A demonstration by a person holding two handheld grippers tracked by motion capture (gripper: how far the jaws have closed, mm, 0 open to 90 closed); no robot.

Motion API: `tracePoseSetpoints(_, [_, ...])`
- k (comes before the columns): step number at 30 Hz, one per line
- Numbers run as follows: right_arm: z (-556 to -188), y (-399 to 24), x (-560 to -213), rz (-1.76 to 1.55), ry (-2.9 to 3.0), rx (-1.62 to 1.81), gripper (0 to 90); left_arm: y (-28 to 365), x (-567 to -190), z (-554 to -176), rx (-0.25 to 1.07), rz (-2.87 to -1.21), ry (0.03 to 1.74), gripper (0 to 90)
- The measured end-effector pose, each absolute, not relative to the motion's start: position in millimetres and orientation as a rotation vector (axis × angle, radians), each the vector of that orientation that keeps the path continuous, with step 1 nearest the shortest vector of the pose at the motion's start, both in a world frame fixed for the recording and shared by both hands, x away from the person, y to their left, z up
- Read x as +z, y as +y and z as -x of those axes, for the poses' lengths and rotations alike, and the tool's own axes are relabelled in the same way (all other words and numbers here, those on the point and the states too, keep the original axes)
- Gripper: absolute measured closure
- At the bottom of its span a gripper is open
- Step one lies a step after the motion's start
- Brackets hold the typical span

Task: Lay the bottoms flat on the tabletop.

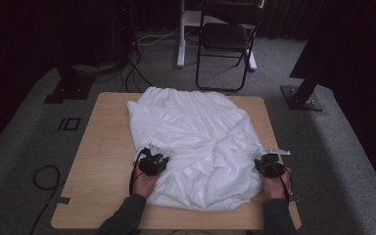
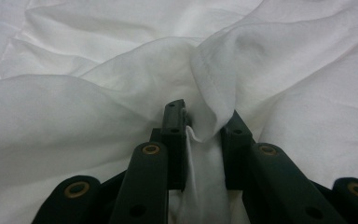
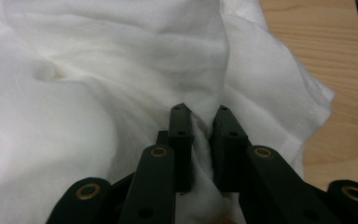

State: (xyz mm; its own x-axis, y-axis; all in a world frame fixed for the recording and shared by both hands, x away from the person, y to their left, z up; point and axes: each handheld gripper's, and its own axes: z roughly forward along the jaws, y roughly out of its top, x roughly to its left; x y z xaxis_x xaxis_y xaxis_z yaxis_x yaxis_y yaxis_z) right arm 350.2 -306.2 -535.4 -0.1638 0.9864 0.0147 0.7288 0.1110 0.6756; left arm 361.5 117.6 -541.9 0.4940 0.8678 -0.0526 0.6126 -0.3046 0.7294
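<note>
Currently: white garment (image 1: 196,147), rumpled, unfolded, lying on wooden table (image 1: 107,147). Left gripper (image 1: 152,161) pinches a fold at garment's near left edge; right gripper (image 1: 269,165) pinches cloth at its near right edge. Grasps made; smoothing and folding likely outstanding.

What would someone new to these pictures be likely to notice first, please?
The crumpled white garment covering most of the wooden table draws the eye first. Next come the two black claws at its near edge: the left claw and the right claw each pinch a fold of the cloth. Behind the table, a dark folding chair stands on the grey carpet.
</note>
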Motion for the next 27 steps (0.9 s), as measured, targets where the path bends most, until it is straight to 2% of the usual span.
tracePoseSetpoints(27, [-315.5, -331.4, -533.9, -1.658, 1.950, 0.730, 79.1, 117.4, -541.8, -361.4, 0.466, -2.037, 1.211, 76.3])
